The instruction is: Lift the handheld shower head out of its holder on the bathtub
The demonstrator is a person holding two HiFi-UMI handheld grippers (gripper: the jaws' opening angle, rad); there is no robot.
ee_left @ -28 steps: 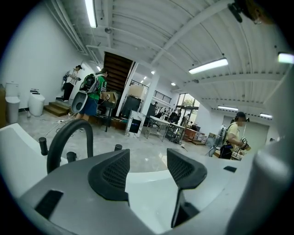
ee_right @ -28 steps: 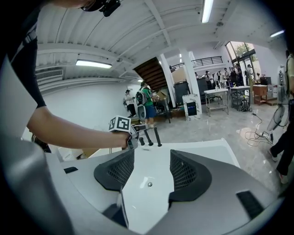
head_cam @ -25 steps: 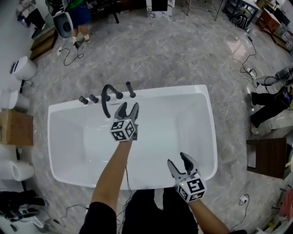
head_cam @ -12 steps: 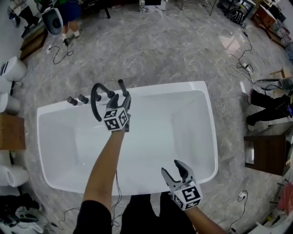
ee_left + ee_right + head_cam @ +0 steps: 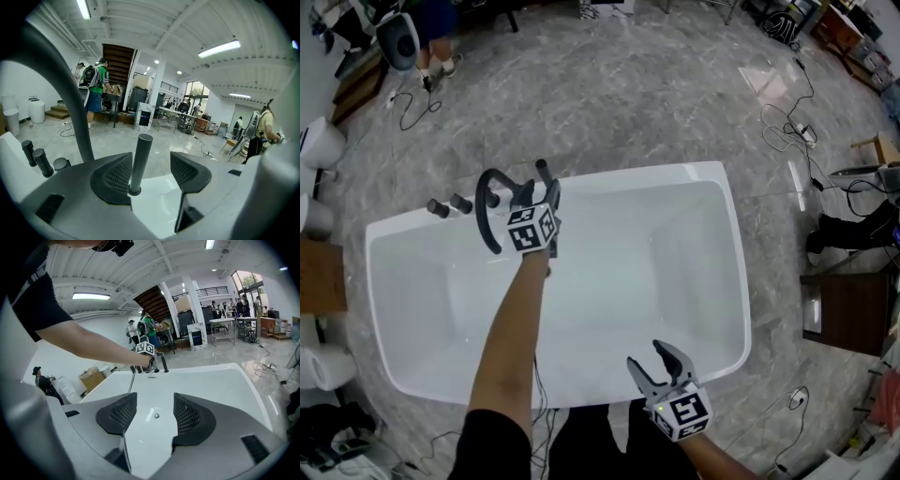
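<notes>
My left claw (image 5: 151, 172) is spread, shower head (image 5: 139, 157) between the jaws — nearer the left one. My right claw (image 5: 149, 414) gapes over the tub (image 5: 225, 380).

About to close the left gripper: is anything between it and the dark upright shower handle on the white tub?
Nothing visible. The dark cylindrical shower handle stands upright inside the open left gripper, nearer one jaw.

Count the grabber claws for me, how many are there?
2. The left gripper is at the far rim of the bathtub, jaws apart around the shower head. The right gripper is by the near rim, jaws apart, empty.
</notes>
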